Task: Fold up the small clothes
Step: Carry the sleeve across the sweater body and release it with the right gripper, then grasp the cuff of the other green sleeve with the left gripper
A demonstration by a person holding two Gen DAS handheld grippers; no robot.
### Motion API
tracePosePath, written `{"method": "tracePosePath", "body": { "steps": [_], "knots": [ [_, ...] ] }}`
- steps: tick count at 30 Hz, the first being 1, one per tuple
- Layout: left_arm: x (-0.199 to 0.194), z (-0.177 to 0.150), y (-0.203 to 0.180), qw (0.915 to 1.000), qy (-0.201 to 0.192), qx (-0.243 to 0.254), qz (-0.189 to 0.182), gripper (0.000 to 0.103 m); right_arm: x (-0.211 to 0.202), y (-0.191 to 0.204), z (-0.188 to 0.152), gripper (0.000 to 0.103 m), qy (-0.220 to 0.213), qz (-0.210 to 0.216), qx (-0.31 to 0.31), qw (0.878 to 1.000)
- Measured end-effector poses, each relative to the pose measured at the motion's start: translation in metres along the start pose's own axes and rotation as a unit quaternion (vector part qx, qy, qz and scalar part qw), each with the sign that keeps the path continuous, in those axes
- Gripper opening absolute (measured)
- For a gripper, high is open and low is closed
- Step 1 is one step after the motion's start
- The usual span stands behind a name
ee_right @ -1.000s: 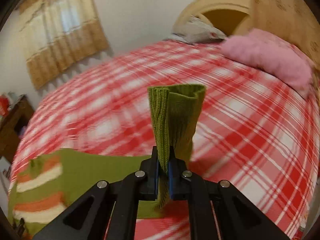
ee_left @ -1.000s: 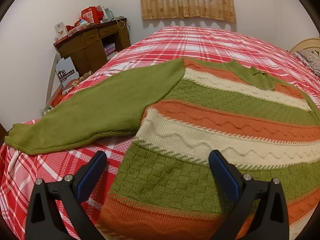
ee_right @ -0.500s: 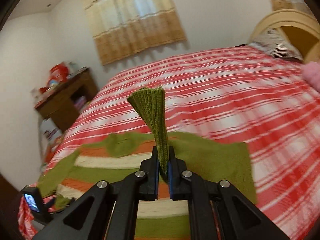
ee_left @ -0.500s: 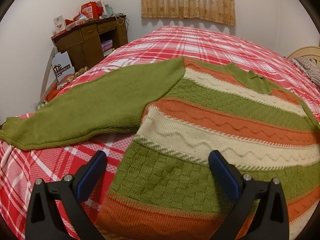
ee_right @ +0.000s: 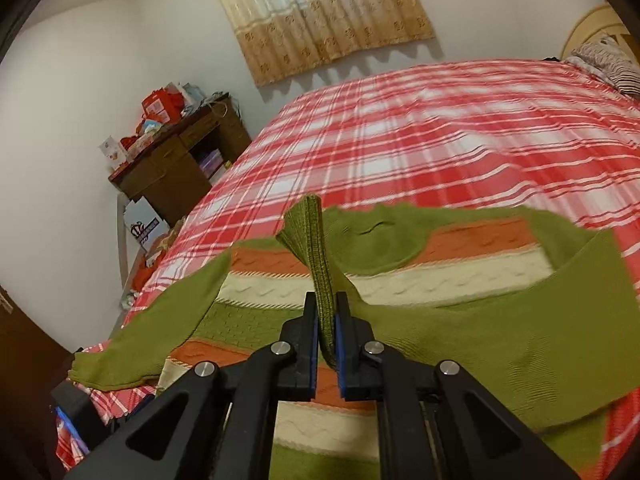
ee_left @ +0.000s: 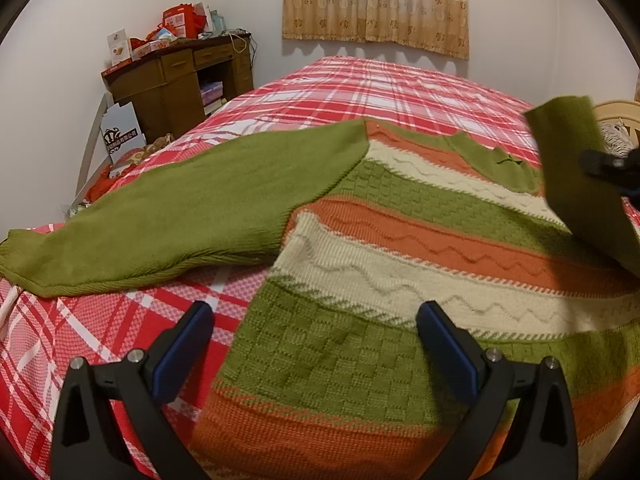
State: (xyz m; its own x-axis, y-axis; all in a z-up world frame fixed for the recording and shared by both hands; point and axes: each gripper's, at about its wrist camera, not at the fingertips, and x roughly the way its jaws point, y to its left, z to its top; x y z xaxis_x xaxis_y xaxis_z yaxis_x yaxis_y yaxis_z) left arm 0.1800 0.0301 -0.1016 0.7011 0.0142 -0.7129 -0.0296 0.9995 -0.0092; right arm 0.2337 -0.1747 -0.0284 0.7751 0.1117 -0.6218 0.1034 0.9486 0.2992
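Sweater (ee_left: pixel 400 248): one knitted piece, lying flat on a bed (ee_left: pixel 380 88) covered in a red-and-white plaid spread. Its body runs in horizontal bands of olive green, orange and cream, with zigzag and basket-weave textures; both sleeves and the neckline are plain olive green. One sleeve (ee_left: pixel 168 216) stretches out flat to the left in the left wrist view, its ribbed cuff at the bed's edge. The other sleeve (ee_right: pixel 520 332) is lifted and drawn across the body of the sweater.

Two claws show. The right claw (ee_right: pixel 326 320) is pressed together, pinching the ribbed cuff (ee_right: pixel 316 248) of the lifted sleeve, which stands up between its blue pads. The left claw (ee_left: pixel 316 344) is spread wide above the sweater's lower part, with nothing between its fingers.

One brown wooden desk (ee_left: pixel 176 80) stands in the corner, piled with red boxes (ee_left: pixel 182 22). One white board (ee_left: pixel 120 130) leans beside it, printed with a dark crown emblem and writing too small to read. One patterned curtain (ee_left: pixel 376 4) hangs above the bed.
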Motion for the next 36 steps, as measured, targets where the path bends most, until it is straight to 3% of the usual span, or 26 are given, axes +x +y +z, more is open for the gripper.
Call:
{"method": "tracePosePath", "body": {
  "steps": [14,20,25,29,32,36],
  "knots": [
    [-0.002,-0.001,0.0,1.0,-0.004,-0.001,-0.003,0.103,0.068,0.052,-0.017,0.006,0.05,0.071,-0.017,0.996],
    [-0.003,-0.002,0.001,1.0,-0.007,-0.003,-0.006,0.103,0.099,0.046,-0.03,0.008,0.101,0.098,-0.012,0.99],
    [-0.003,-0.002,0.002,0.9999,-0.008,-0.003,-0.007,0.103,0.085,0.038,-0.025,0.01,0.128,0.113,0.004,0.985],
    [-0.003,-0.003,0.002,1.0,-0.008,-0.003,-0.006,0.103,0.037,0.026,-0.018,0.013,0.072,0.12,0.002,0.99],
    [-0.003,-0.003,0.002,1.0,-0.007,-0.002,-0.006,0.103,0.003,0.006,-0.015,0.02,0.032,0.084,-0.004,0.996],
    [-0.003,-0.003,0.002,1.0,-0.005,-0.002,-0.004,0.103,-0.037,-0.041,-0.014,0.02,-0.017,-0.028,0.0,0.999]
  ]
}}
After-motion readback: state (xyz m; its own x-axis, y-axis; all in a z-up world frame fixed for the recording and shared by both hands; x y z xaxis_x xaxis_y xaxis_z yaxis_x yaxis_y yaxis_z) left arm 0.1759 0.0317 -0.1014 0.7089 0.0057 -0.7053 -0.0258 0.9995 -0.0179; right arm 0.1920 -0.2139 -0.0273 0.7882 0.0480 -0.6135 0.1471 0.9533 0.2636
